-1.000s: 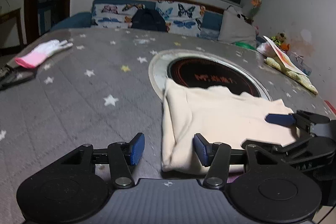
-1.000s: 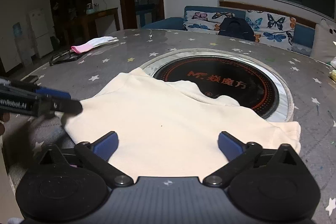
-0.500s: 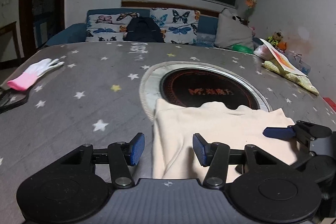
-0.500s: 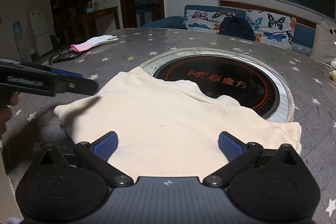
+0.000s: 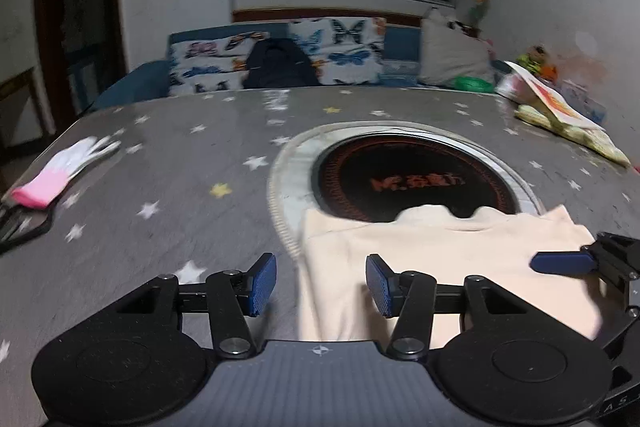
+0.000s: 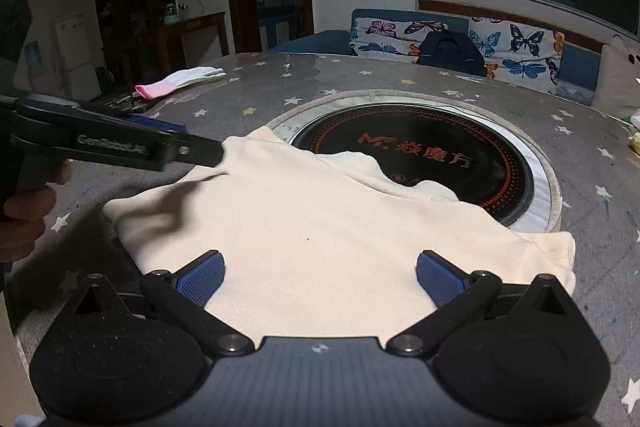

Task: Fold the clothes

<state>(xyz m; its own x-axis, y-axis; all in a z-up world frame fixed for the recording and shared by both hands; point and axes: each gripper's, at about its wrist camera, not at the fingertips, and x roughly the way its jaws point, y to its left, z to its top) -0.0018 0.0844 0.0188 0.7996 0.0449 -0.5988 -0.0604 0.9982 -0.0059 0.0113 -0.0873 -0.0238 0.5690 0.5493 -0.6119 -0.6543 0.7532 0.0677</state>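
Both the left gripper [image 5: 320, 285] and right gripper [image 6: 319, 277] were held released, nothing grasped. The cream garment [image 6: 320, 227] ahead could be bunched if only its top layer were pinched

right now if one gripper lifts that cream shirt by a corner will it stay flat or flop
The shirt would likely flop: its folded edges look soft and rounded. It seems light, since it drapes thinly over the cooktop. Its fuzzy surface would probably grip the table a little rather than slide freely.

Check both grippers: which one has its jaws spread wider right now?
The right gripper: its blue pads sit far apart over the cream garment. The left gripper is open too, but narrower.
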